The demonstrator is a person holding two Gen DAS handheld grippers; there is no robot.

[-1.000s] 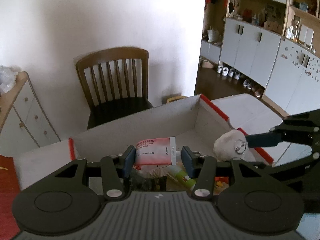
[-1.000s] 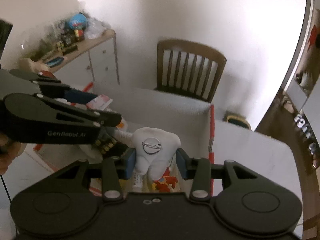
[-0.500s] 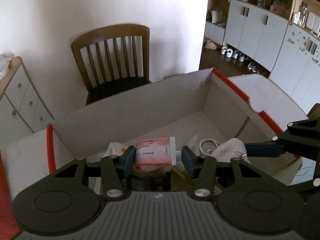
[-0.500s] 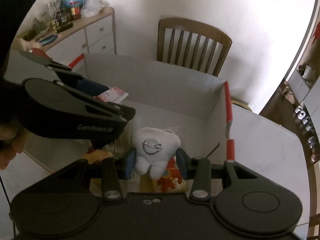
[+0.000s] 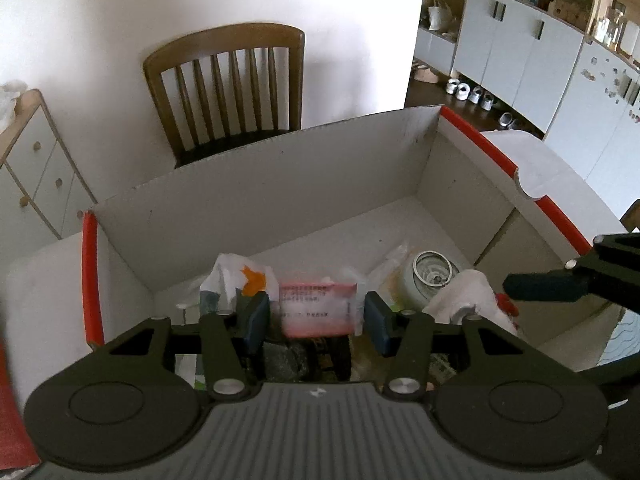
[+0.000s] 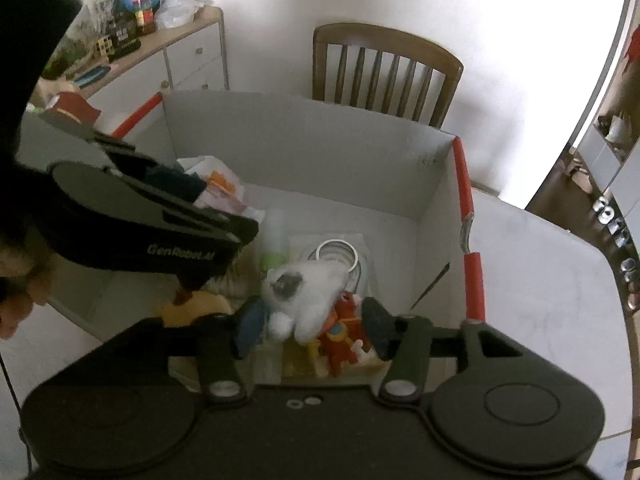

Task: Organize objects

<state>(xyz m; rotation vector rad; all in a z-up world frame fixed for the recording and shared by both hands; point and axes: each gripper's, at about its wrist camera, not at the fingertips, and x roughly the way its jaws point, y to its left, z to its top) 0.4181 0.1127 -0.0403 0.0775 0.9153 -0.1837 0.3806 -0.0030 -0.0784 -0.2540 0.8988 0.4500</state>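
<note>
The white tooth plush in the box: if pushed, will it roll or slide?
The white tooth plush looks soft and light, so it would probably flop or squash rather than roll. Lying tilted on the red toy, it may slump sideways.

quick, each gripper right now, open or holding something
left gripper: jaws just opened, pink packet loose between them
right gripper: jaws just opened, white plush tooth released
</note>
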